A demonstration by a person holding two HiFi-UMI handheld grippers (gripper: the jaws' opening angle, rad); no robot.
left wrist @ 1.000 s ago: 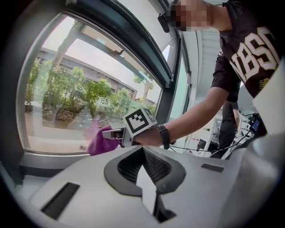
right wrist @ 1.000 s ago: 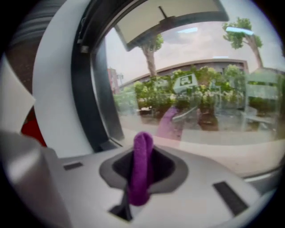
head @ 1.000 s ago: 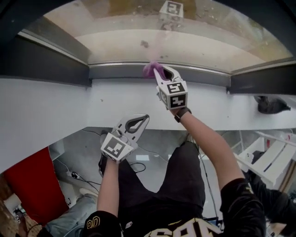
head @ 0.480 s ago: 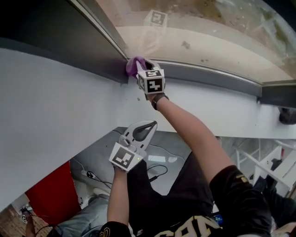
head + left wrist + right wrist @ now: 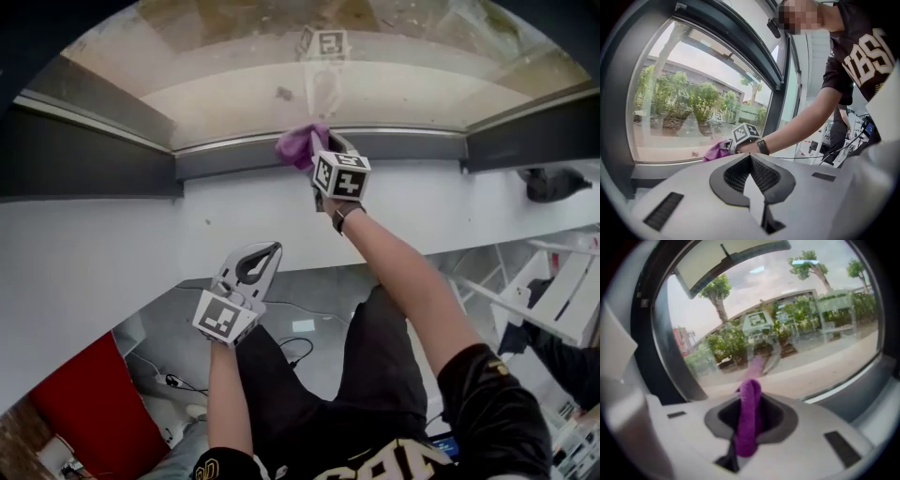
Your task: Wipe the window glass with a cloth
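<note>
Head view: R gripper (image 5: 325,148) is raised to the window glass (image 5: 394,89) with the purple cloth (image 5: 298,146) pinched in its jaws. Cloth is bunched at the glass's bottom edge, approx mid-width, right by the dark frame (image 5: 234,159). L gripper (image 5: 268,251) hangs lower, well apart from the glass, in front of the white wall (image 5: 112,244).

Left gripper view: jaws together, nothing btwn them.

Right gripper view: jaws clamped on the cloth, a folded strip standing upright btwn them, glass ahead.
</note>
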